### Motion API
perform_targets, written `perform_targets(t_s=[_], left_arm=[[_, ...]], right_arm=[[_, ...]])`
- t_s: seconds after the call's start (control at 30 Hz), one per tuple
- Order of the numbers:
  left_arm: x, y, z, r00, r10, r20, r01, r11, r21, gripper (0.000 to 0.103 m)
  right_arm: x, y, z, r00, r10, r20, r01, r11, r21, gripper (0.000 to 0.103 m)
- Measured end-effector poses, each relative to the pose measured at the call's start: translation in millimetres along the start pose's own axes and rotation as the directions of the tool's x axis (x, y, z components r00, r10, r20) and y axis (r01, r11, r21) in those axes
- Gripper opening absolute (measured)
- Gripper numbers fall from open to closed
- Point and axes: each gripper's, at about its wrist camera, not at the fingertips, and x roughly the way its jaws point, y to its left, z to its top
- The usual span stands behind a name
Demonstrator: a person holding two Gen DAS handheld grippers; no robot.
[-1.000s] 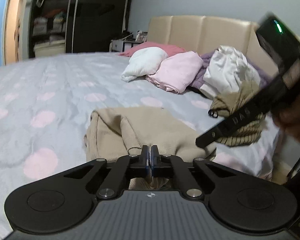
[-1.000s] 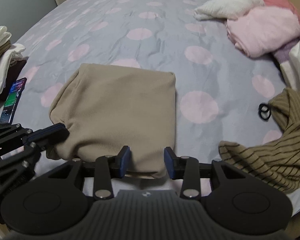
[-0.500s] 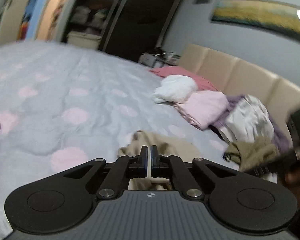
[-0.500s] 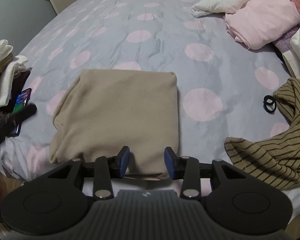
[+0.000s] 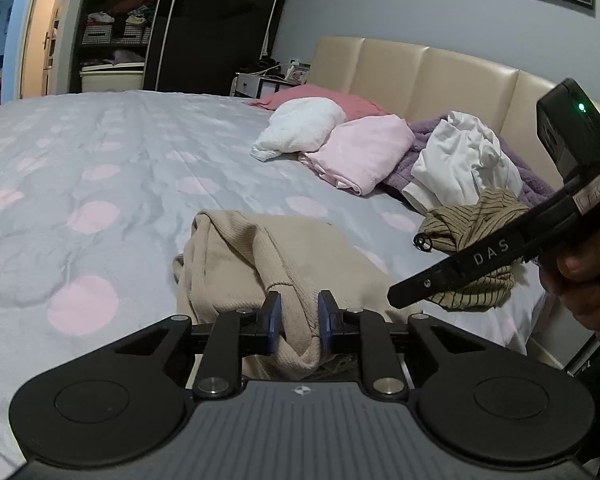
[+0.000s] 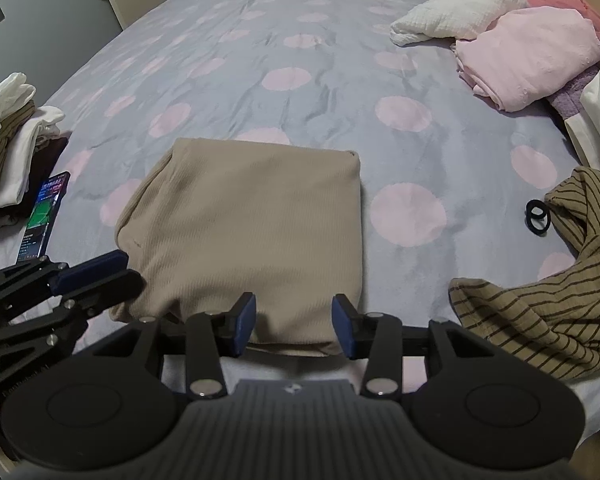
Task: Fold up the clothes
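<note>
A beige ribbed garment (image 6: 252, 224) lies folded into a rough square on the grey, pink-dotted bedspread (image 6: 300, 52). My right gripper (image 6: 295, 326) is open, its blue pads over the garment's near edge with fabric below them. My left gripper (image 5: 299, 318) is open at the garment's near left corner (image 5: 260, 264), with a bunched fold of beige cloth between its pads. The right wrist view shows the left gripper (image 6: 96, 276) touching that corner. A hand (image 5: 580, 280) holds the right gripper (image 5: 460, 264), seen side-on in the left wrist view.
A brown striped garment (image 6: 548, 300) lies crumpled at the right beside black hair ties (image 6: 536, 216). Pink (image 6: 532, 52), white (image 6: 460, 12) and purple clothes are piled near the headboard (image 5: 420, 72). A lit phone (image 6: 44, 216) and stacked clothes (image 6: 8, 144) sit at the left edge.
My left gripper was shut and swung away to the left; now it is back at the garment's near left corner with its jaws open. The right gripper has stayed open over the near edge.
</note>
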Motion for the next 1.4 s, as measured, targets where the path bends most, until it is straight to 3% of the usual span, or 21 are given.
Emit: perform_targets(t_s=[0.13, 0.17, 0.2, 0.4, 0.53, 0.7, 0.77, 0.9, 1.0, 1.07, 1.13, 1.2, 1.3, 1.4], left_arm=[[1.8, 0.8, -2.1, 1.0, -0.001, -0.017, 0.001, 1.0, 0.0, 0.016], [2.6, 1.4, -2.2, 1.0, -0.002, -0.024, 0.002, 1.0, -0.001, 0.005], [3.5, 1.7, -1.9, 0.999, -0.001, -0.032, 0.001, 1.0, 0.002, 0.001], [2.0, 9.1, 3.3, 1.0, -0.008, -0.03, 0.007, 0.999, -0.04, 0.001], [-4.0, 23.6, 8.2, 1.0, -0.027, -0.013, 0.024, 0.988, -0.151, 0.001], [-9.0, 24.4, 12.3, 0.999, -0.048, 0.01, 0.049, 0.989, -0.143, 0.001], [-8.4, 25.4, 12.6, 0.999, -0.051, 0.005, 0.051, 0.987, -0.153, 0.001], [-6.1, 41.8, 16.1, 0.998, -0.067, -0.014, 0.061, 0.964, -0.258, 0.001], [-6.3, 50.2, 18.2, 0.997, -0.077, -0.015, 0.069, 0.948, -0.31, 0.001], [-6.6, 51.3, 19.2, 0.996, -0.084, -0.014, 0.075, 0.944, -0.322, 0.001], [-7.3, 50.3, 20.5, 0.996, -0.089, -0.016, 0.079, 0.946, -0.316, 0.001], [-8.0, 52.0, 21.2, 0.996, -0.088, -0.017, 0.078, 0.947, -0.313, 0.001], [-5.8, 56.6, 21.6, 0.996, -0.077, -0.034, 0.063, 0.948, -0.312, 0.001], [9.0, 60.4, 17.6, 0.986, -0.093, -0.137, 0.046, 0.949, -0.311, 0.001]], right_arm=[[0.2, 1.1, 0.0, 1.0, -0.001, 0.002, 0.001, 1.0, -0.004, 0.046], [0.2, 1.3, 0.0, 1.0, -0.001, 0.002, 0.001, 1.0, -0.004, 0.046], [0.2, 1.3, -0.2, 1.0, 0.001, 0.002, -0.001, 1.0, -0.004, 0.046], [0.3, 1.6, -1.5, 1.0, 0.015, 0.002, -0.015, 1.0, -0.005, 0.047], [0.1, 2.9, -2.6, 1.0, 0.03, 0.006, -0.03, 0.999, -0.013, 0.047], [-7.0, 29.7, -8.2, 0.979, 0.186, 0.08, -0.17, 0.969, -0.182, 0.044], [-5.8, 43.1, -13.0, 0.972, 0.217, 0.086, -0.188, 0.946, -0.265, 0.042], [2.5, 69.4, -30.3, 0.985, 0.133, 0.109, -0.068, 0.882, -0.466, 0.041], [7.7, 84.2, -45.7, 0.986, 0.048, 0.158, 0.06, 0.785, -0.616, 0.03], [10.6, 93.3, -55.3, 0.981, 0.001, 0.192, 0.137, 0.702, -0.699, 0.007], [7.1, 96.3, -59.1, 0.984, -0.01, 0.178, 0.144, 0.635, -0.759, 0.006], [-5.2, 94.5, -58.0, 0.986, -0.001, 0.168, 0.135, 0.6, -0.788, 0.005], [-10.0, 88.2, -49.6, 0.987, 0.033, 0.158, 0.096, 0.67, -0.736, 0.002], [-14.8, 81.9, -41.3, 0.986, 0.067, 0.151, 0.054, 0.733, -0.678, 0.003]])
